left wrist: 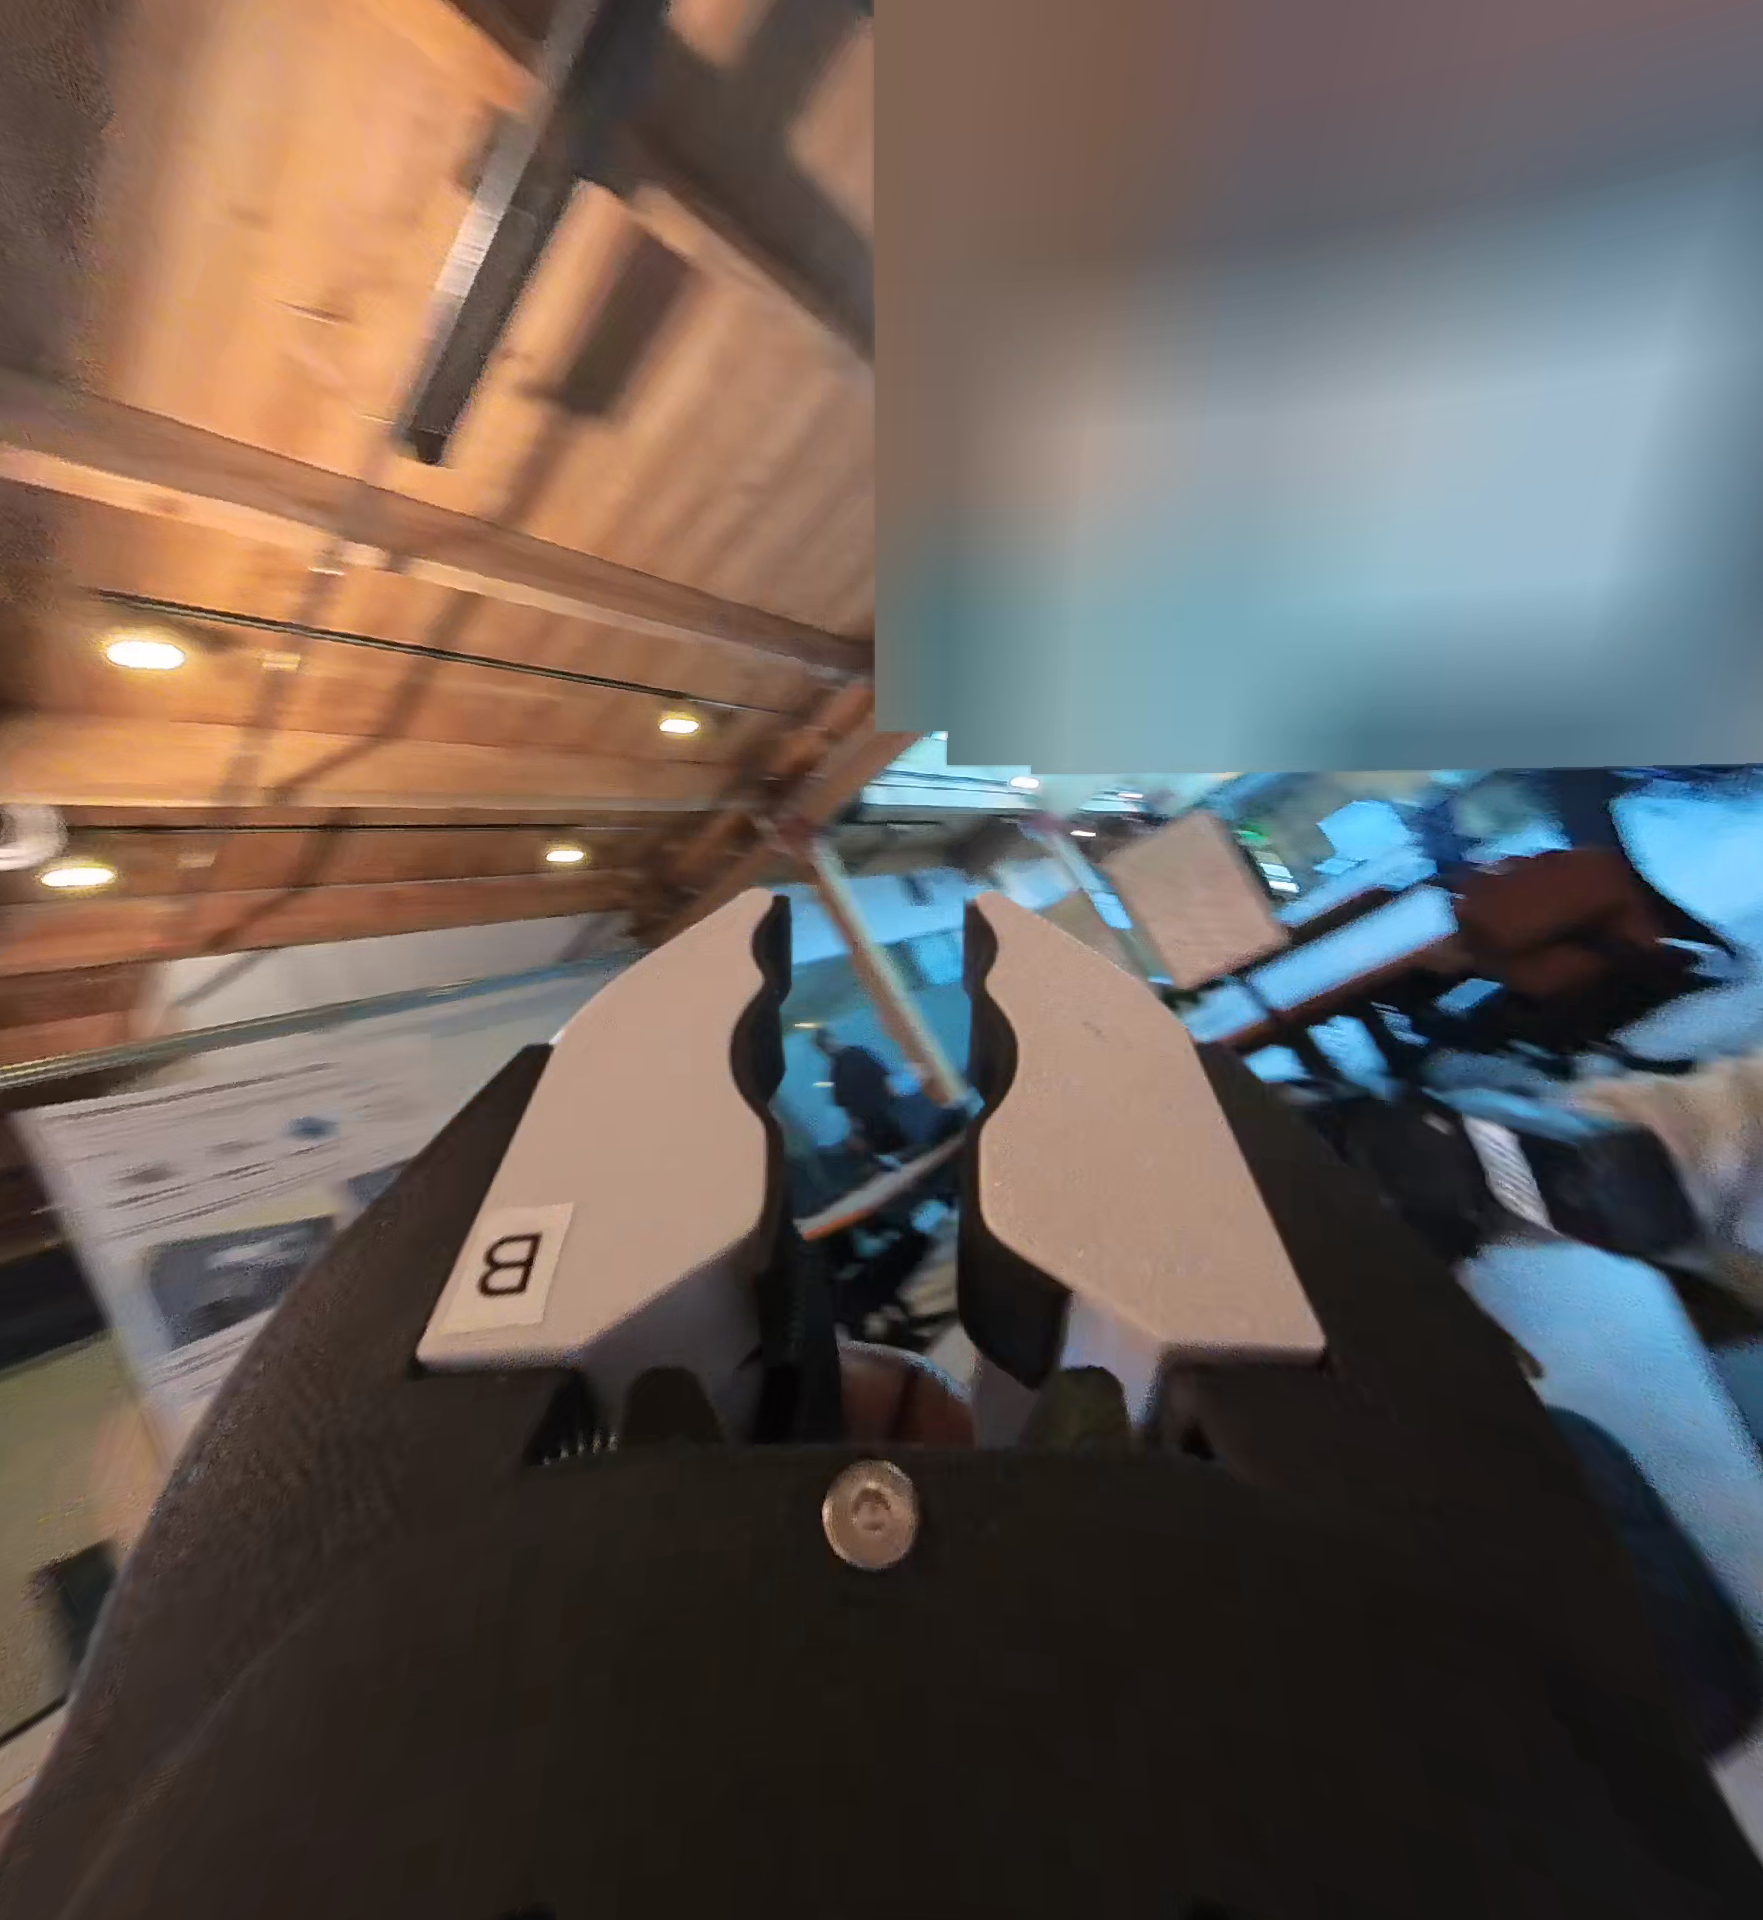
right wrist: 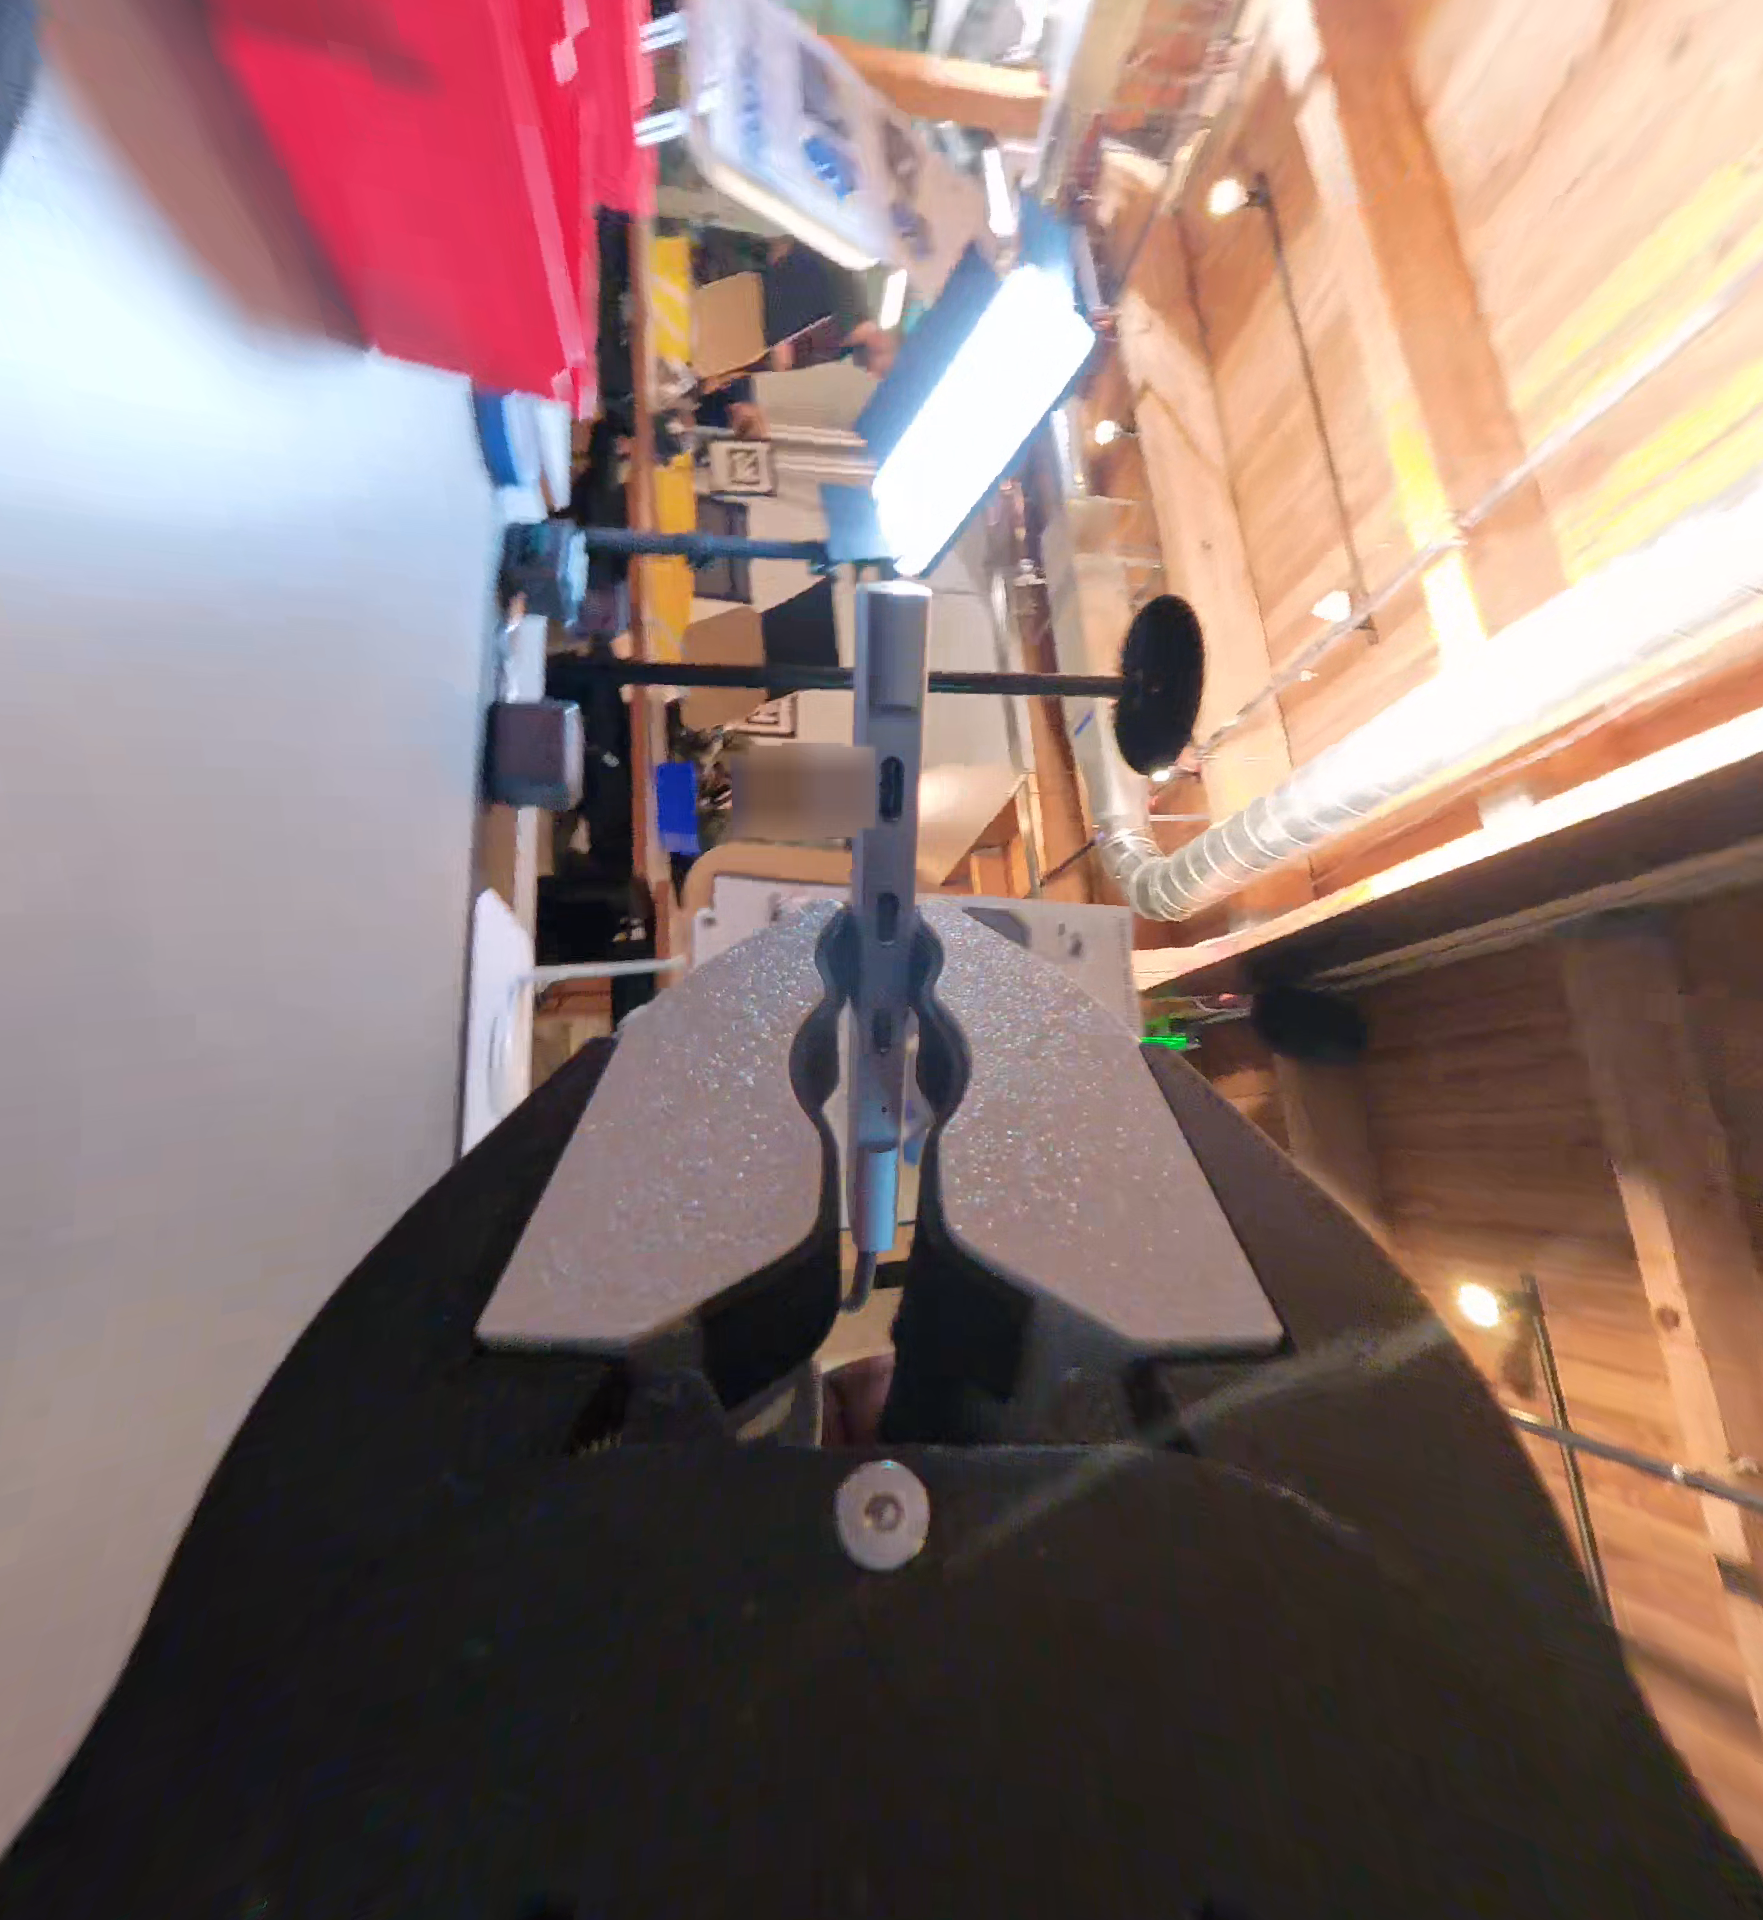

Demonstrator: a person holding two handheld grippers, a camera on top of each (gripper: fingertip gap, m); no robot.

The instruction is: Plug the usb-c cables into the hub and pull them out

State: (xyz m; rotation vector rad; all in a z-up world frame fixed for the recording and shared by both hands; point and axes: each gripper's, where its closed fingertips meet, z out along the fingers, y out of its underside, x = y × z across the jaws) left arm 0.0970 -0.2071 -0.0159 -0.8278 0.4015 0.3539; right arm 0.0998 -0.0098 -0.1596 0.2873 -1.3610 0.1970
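My right gripper [right wrist: 882, 925] is shut on a slim silver hub [right wrist: 892, 748]. The hub stands on edge between the fingers and sticks out past the tips, its row of ports facing the camera. All the ports I can see are empty. The hub's own short cable [right wrist: 869, 1236] runs back between the fingers. My left gripper [left wrist: 875, 914] is open and empty, lifted and pointing out into the room. No loose usb-c cable shows in either view. The left wrist view is blurred by motion.
The right wrist view is rolled sideways: a white table [right wrist: 181, 727] fills the left, with a red box [right wrist: 420, 177], clamped black stands [right wrist: 690, 545] and a lit lamp bar [right wrist: 981, 416] at its far edge. A hand and sleeve [left wrist: 1625, 1039] show right of the left gripper.
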